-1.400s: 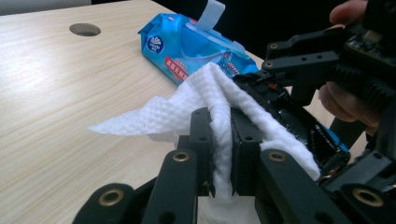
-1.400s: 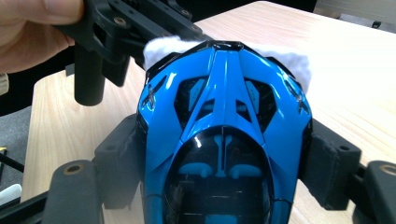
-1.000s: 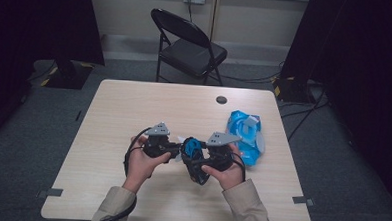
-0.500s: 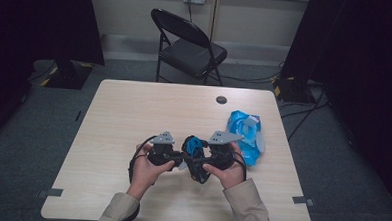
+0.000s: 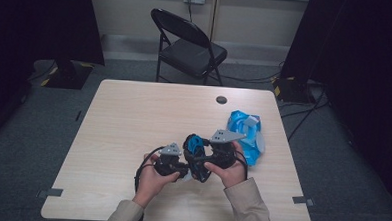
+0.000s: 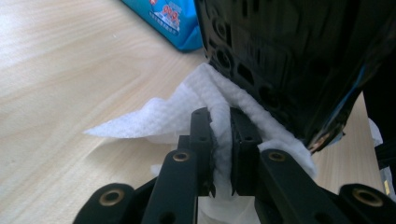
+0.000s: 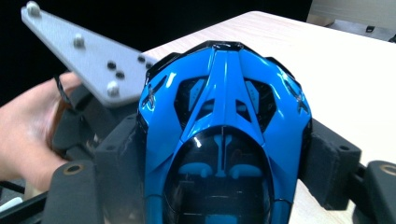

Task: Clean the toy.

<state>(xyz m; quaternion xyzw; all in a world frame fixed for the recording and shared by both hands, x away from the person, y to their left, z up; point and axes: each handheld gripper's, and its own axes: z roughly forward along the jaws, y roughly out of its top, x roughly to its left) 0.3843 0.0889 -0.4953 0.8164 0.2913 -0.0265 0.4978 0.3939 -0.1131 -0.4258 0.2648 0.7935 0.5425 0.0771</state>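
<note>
Toy car: a glossy blue and black toy car [image 7: 224, 140] is held off the table, just above its near middle, clamped by its two sides between the pads of the right gripper [image 5: 201, 163].
Right gripper: grasping the toy car across its width, jaws spread wide to take the body; the person's right hand [image 5: 229, 167] carries it.
Wipe: a white wipe [image 6: 219, 116] is pressed against the car's black underside, at the car's lower edge as the left gripper view shows it.
Left gripper: the left gripper [image 5: 184, 171], just left of the car, has its jaws clenched on a fold of the wipe.
Pack: a blue packet of wipes [image 5: 245, 135] lies on the table [image 5: 133, 118] to the right of the car and a little beyond it, apart from it.
Other things: a small dark disc [image 5: 221, 99] sits well beyond the car near the far edge; a folding chair [image 5: 189, 45] stands behind the table.
Step in hand: wiping the car, probably its underside, though the contact spot is partly hidden.
Next move: it calls for dragging the wipe along the body while the right gripper holds the car steady, turning it to offer uncleaned faces.
</note>
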